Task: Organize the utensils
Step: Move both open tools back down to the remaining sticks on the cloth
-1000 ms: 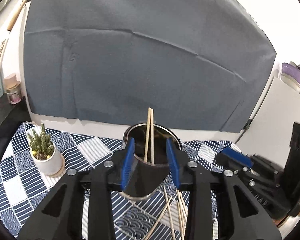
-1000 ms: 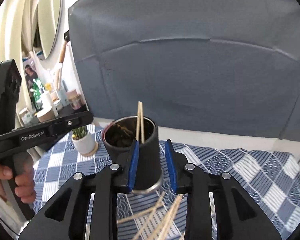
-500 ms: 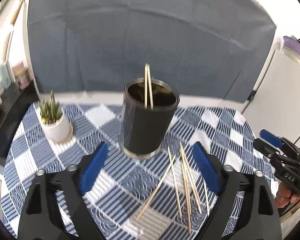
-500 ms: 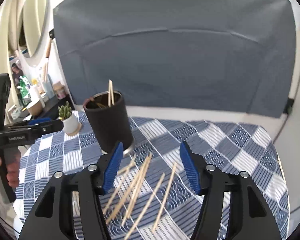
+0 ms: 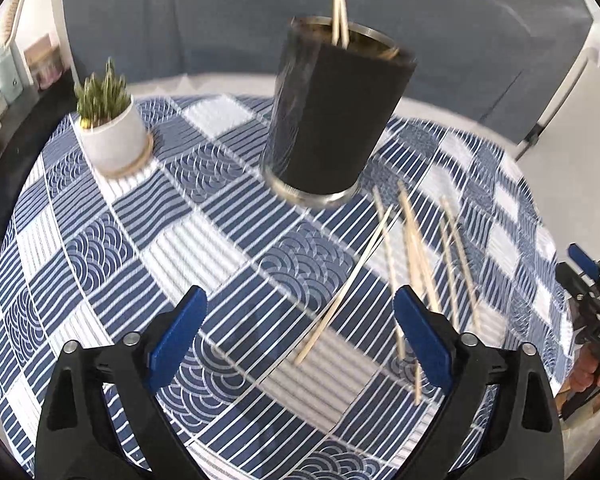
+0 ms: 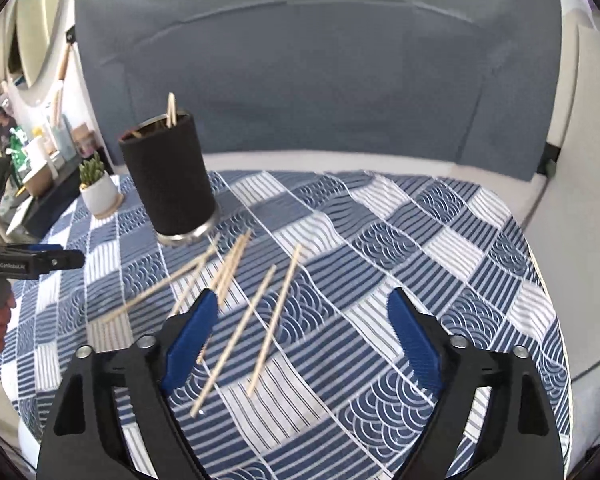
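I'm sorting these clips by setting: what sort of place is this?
Probably a room in a home. A small table wears a blue patterned tablecloth, with a potted succulent and a black utensil cup on it. A shelf of bottles and jars stands by the wall beside a round mirror.

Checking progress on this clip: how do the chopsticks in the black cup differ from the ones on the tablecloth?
Pose: the chopsticks in the cup stand nearly upright, while the loose chopsticks lie flat on the tablecloth.
Arrangement: those in the black cup sit close together as a pair; the loose ones are scattered at differing angles.
Count: two show in the cup, several more lie loose.
Shared: all are thin, pale wooden sticks.
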The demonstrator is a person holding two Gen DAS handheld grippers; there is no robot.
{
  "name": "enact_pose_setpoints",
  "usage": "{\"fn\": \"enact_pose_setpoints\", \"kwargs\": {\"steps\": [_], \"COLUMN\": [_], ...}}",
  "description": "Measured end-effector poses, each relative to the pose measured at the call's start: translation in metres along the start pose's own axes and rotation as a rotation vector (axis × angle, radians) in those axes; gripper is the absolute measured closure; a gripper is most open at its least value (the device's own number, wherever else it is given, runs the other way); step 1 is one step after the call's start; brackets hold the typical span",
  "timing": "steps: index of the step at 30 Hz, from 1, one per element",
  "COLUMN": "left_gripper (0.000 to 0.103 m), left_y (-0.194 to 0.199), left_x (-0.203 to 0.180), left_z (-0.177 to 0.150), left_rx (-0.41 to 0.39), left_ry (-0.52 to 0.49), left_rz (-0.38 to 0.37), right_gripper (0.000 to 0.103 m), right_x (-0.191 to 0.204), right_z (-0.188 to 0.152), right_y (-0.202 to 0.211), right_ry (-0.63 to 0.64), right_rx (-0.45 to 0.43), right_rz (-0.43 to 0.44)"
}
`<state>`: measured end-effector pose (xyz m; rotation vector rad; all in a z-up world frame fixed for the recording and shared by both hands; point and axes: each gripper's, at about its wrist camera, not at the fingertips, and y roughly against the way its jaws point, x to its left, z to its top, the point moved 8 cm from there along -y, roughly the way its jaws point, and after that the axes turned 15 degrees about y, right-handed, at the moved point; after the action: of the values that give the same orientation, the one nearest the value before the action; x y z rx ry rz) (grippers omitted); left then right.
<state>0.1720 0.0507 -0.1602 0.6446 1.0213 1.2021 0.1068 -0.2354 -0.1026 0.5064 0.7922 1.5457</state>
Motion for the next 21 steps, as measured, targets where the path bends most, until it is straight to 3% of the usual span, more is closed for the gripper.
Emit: {"fn": "enact_pose_setpoints", "kwargs": {"steps": [12,21], "left_gripper": [0.007,0.006], "left_y": [-0.055,-0.081], "left_x": [0.004,-0.001], "left_z": [-0.026,-0.021], "left_rx": [0.175,0.211], "left_ry": [-0.057,-0.106], "left_rz": [0.055,0.065], "right_gripper": [0.016,0.016], "right_x": [0.006,0.012], "right_z": [-0.048,-0.063], "right_y": [-0.048,-0.072], "right_ry": [-0.003,-0.013], "right_rx": [0.217,0.297], "right_rz": [0.035,0.024]}}
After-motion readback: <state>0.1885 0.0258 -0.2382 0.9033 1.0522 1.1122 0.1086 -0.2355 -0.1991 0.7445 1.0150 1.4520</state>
